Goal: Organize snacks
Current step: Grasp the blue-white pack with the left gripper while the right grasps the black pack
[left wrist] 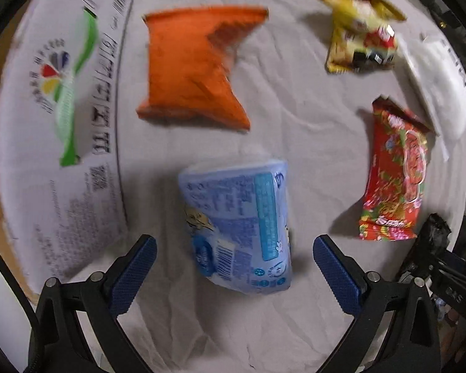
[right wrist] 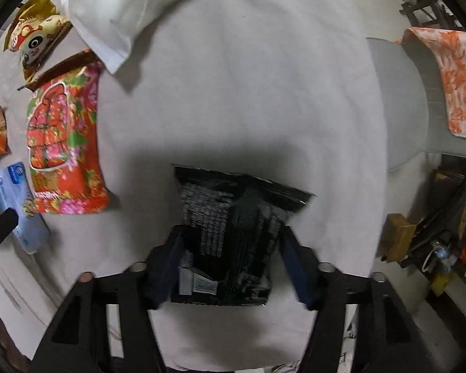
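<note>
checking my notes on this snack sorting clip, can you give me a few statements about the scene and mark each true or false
1. The left gripper is open, with the light blue packet lying between its fingers. True.
2. The right gripper has a black packet between its fingers. True.
3. The orange packet lies right of the red floral packet in the left wrist view. False: it lies to the left of it.
4. The white carton sits at the left edge of the left wrist view. True.
5. The snacks lie on a bare wooden floor. False: they lie on a pale cloth.
</note>
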